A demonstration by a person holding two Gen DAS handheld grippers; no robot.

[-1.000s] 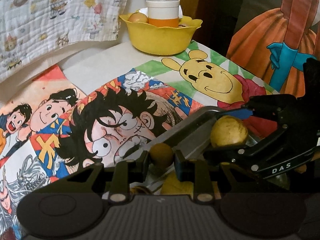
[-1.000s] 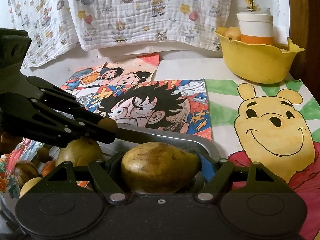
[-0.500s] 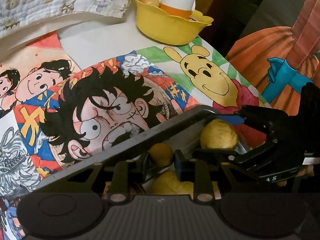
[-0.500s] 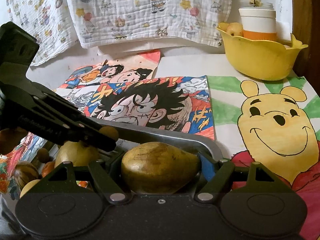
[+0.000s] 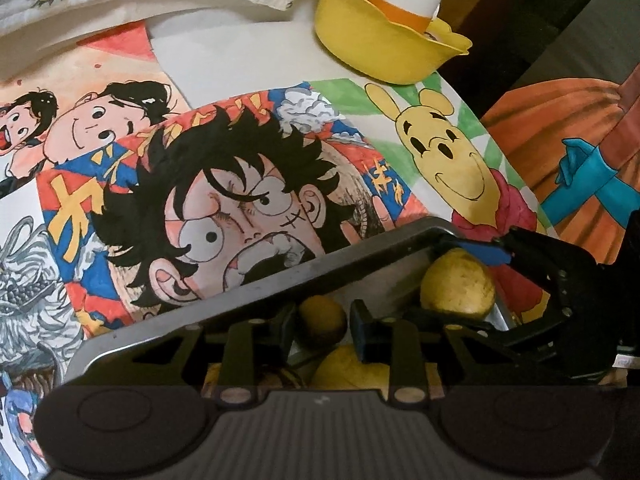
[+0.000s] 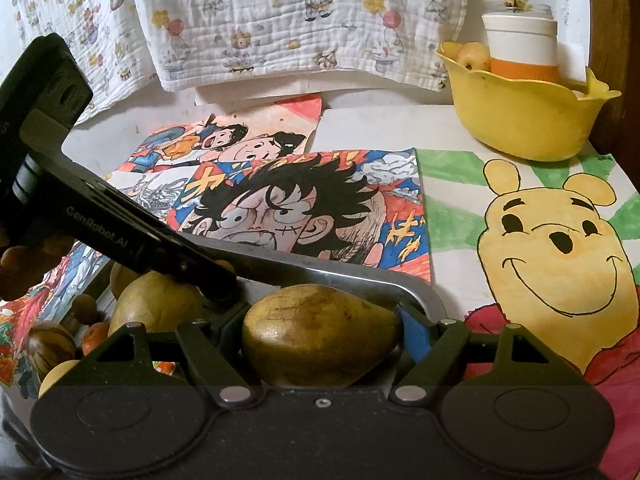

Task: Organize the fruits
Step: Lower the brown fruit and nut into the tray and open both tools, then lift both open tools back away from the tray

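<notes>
While left tongs [image 5: 323,322] loosen round small fruit [image 5: 322,319] | right tongs [image 6: 320,330] clamp pear [image 6: 320,334]

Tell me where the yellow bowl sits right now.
The yellow bowl stands at the table's far right corner in the right wrist view, just beyond the bear drawing, holding a white-and-orange cup and a small round fruit.

Right gripper [image 6: 320,336] fingers clasp brown pear [image 6: 320,334] over metal tray [image 6: 360,280]; yellow bowl [image 6: 520,120] beyond
</notes>
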